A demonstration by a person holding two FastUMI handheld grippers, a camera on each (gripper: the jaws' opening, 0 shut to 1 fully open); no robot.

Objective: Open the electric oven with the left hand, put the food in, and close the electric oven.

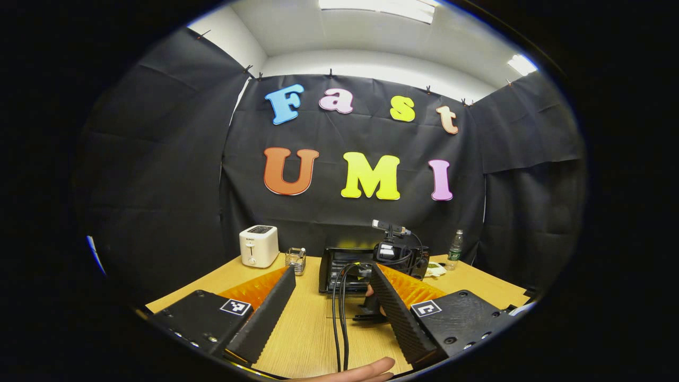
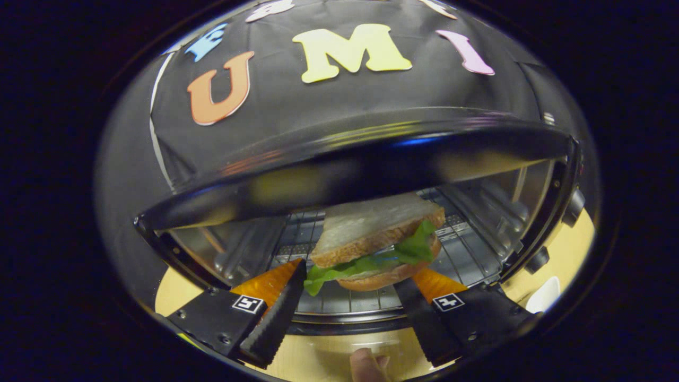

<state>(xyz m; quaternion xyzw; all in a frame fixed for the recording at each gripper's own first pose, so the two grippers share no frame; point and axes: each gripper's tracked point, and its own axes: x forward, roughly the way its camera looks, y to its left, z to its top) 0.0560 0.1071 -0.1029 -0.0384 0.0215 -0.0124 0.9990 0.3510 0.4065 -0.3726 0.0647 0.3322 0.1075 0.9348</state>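
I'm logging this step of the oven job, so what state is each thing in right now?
Electric oven: door open, wire rack visible inside.
Sandwich: inside the oven mouth, between the right hand-held gripper's fingers; contact unclear.
Right hand-held gripper: open, at the oven's opening.
Left hand-held gripper: open, empty, held back over the table.
Toaster: upright, far left of the table.
Bottle: upright, capped.

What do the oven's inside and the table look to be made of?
The electric oven looks like polished metal inside: its walls mirror the light, and the rack is thin wire bars. The table looks like pale wood or a wood-look laminate, with fine straight grain lines; which one, I can't tell.
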